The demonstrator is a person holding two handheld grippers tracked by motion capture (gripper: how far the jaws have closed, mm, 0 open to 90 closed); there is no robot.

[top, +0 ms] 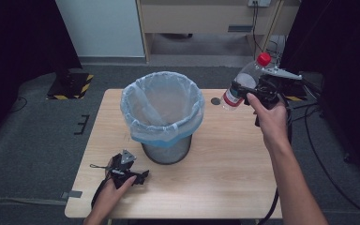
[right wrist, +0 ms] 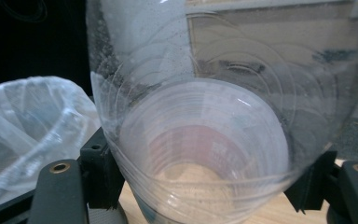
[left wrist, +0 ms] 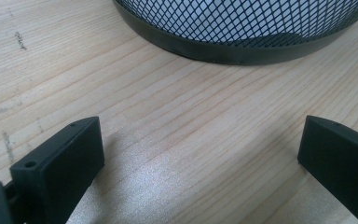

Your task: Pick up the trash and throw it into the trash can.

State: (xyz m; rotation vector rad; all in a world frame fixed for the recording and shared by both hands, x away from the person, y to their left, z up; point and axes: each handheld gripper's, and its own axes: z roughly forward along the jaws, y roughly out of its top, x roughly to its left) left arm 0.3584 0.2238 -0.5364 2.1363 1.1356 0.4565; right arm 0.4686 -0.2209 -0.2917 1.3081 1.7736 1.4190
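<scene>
A clear plastic bottle (top: 243, 84) with a red cap and a red label hangs tilted above the table's far right part, and my right gripper (top: 246, 91) is shut on it. In the right gripper view the bottle (right wrist: 200, 116) stands between the two black jaws, which press on its sides. A black mesh bin (top: 166, 147) lined with a pale blue bag (top: 161, 105) stands mid-table, left of the bottle. My left gripper (top: 143, 177) rests open on the table in front of the bin, its jaws wide apart with bare wood between them; the bin's base (left wrist: 242, 49) lies just ahead.
The wooden table (top: 225, 173) ends close behind the bin and just right of my right forearm. A small dark round mark (top: 215, 101) sits on the tabletop near the bottle. Cables (top: 309, 136) trail over the floor at the right. A yellow-black striped block (top: 75, 84) lies on the floor far left.
</scene>
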